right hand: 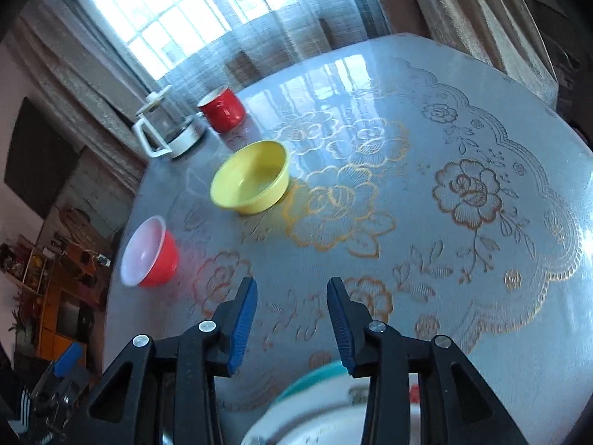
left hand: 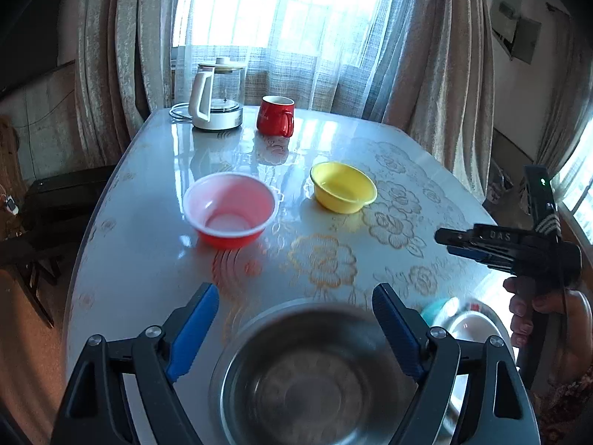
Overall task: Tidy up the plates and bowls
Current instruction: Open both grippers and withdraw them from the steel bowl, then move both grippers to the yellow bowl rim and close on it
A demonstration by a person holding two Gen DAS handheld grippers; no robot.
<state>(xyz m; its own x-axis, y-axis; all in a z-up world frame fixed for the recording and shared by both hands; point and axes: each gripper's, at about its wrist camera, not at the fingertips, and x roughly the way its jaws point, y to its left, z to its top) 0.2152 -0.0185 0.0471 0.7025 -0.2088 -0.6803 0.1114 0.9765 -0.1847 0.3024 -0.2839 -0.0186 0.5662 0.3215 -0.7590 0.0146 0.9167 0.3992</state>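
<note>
On the glossy floral-patterned bench (left hand: 148,259), a red plastic bowl with a white inside (left hand: 229,209) sits left of a yellow plastic bowl (left hand: 343,186), the two well apart. Behind them stand a red ceramic mug (left hand: 276,115) and a white-handled glass kettle (left hand: 217,94) near the curtained window. At the near edge, a round stainless-steel bowl (left hand: 307,374) lies under the left gripper (left hand: 296,319), whose blue-padded fingers are spread wide on either side of it, not touching. Just right of the steel bowl are a white plate (right hand: 315,419) and a teal plate rim (right hand: 315,378), blurred. The right gripper (right hand: 292,319) hangs above those plates, fingers apart and holding nothing.
</note>
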